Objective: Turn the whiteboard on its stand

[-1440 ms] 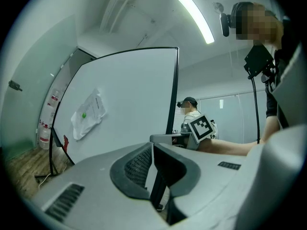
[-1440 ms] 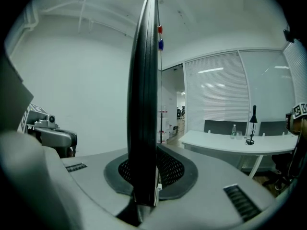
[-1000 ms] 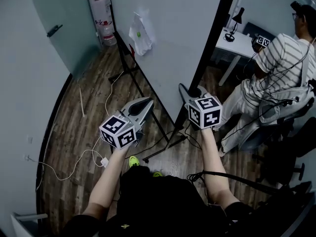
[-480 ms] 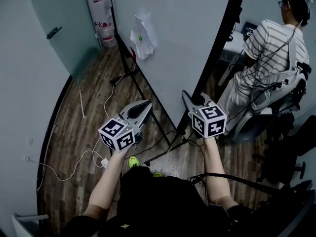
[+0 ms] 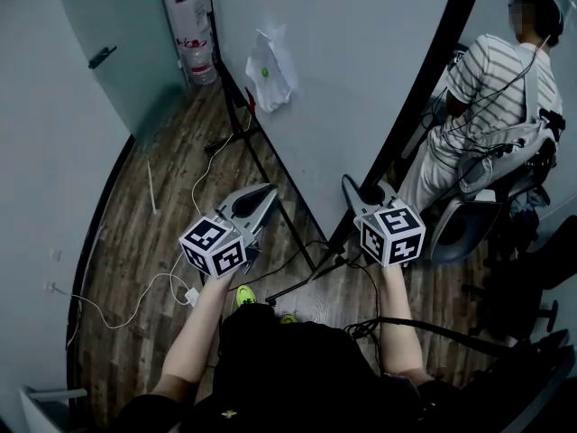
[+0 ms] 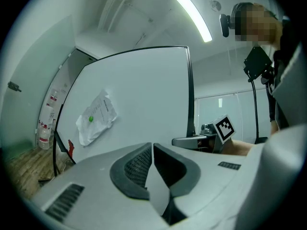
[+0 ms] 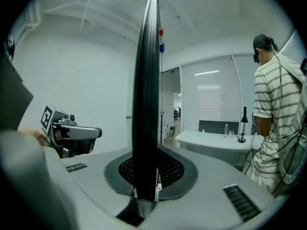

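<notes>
— Black frame edge (image 7: 146,104) is sitting pinched in your right gripper (image 7: 145,176); why there?
— You're gaining leverage for swinging the whiteboard (image 5: 343,79), standing upright on its stand (image 5: 290,233) before you. Your left gripper (image 6: 152,147), closed on nothing, is idling beside its face.

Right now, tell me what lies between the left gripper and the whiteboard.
Nothing: the left gripper view shows only bare air between the left gripper and the whiteboard face.

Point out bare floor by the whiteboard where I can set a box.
Free: the wood floor between the curved wall and the stand legs, bar one white cable. Crowded: right of the whiteboard, with a person and chair.
</notes>
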A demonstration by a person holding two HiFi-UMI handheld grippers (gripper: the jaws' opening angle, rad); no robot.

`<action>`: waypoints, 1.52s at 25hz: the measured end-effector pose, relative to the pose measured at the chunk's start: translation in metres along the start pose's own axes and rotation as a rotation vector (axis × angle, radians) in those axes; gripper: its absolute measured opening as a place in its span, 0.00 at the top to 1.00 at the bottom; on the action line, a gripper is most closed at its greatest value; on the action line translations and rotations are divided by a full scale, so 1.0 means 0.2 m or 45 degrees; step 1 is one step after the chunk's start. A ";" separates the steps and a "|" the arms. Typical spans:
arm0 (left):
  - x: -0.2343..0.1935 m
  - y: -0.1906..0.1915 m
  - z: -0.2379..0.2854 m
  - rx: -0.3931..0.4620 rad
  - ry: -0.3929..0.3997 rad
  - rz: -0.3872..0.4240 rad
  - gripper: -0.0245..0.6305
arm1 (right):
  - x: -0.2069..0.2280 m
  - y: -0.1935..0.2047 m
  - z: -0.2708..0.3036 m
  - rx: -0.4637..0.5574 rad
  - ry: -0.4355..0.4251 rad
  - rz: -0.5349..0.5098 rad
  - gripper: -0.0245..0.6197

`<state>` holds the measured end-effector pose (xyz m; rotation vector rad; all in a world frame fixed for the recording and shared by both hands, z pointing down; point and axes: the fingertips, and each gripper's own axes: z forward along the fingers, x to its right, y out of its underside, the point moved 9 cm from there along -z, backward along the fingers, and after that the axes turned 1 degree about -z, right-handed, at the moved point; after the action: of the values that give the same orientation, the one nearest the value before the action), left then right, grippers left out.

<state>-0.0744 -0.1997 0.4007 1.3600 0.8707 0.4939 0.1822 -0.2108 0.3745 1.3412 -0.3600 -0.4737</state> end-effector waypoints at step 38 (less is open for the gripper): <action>0.10 0.05 0.03 -0.025 0.069 -0.013 0.94 | -0.04 0.03 -0.03 0.011 0.047 -0.028 0.76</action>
<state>-0.0552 -0.1871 0.4044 1.3285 0.9145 0.5326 0.1798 -0.2002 0.3795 1.3617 -0.3169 -0.4657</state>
